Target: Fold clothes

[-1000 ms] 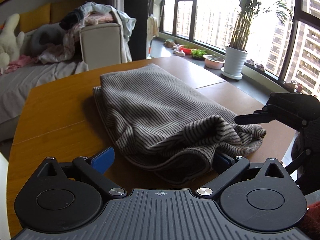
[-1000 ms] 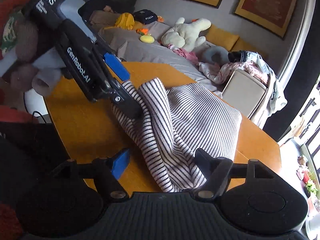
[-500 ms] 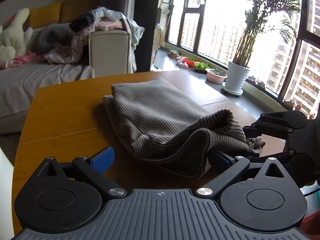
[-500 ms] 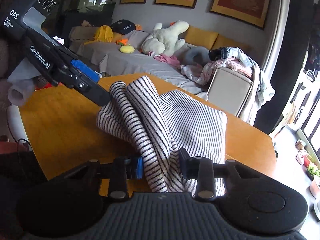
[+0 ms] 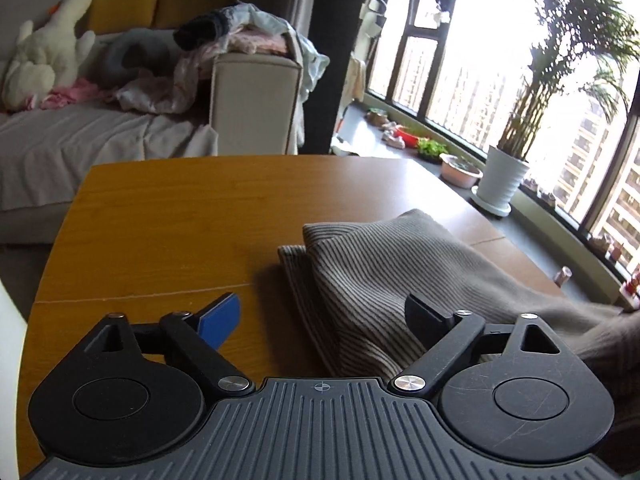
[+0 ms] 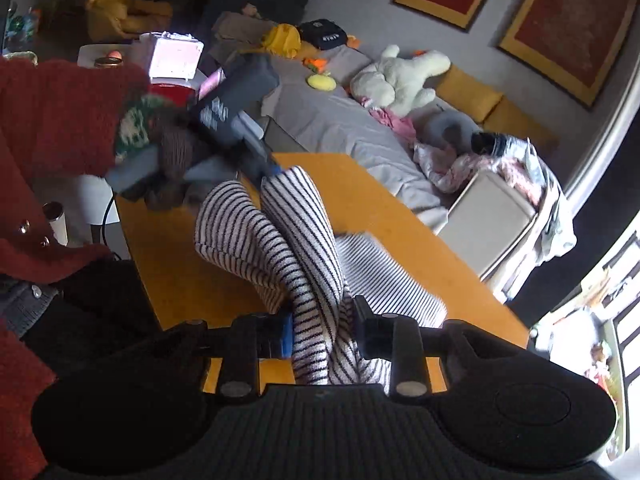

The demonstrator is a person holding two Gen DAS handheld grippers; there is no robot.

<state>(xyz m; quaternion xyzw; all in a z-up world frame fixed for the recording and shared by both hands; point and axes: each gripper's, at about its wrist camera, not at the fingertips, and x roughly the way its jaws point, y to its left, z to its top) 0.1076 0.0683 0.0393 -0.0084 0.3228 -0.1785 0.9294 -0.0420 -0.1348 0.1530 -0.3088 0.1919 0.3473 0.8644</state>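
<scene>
A striped knit garment lies partly folded on the wooden table. My left gripper is open, with the garment's near edge between its fingers and nothing gripped. In the right wrist view my right gripper is shut on a bunched fold of the same garment and holds it lifted above the table. The left gripper shows there, blurred, at the far end of the raised fold.
A sofa with a plush toy and a pile of clothes stands behind the table. A potted plant stands by the window on the right. The person's red sleeve fills the left of the right wrist view.
My right gripper closed on the garment's fold and lifted it. My left gripper let the cloth go and moved left, so the garment now sits to its right.
</scene>
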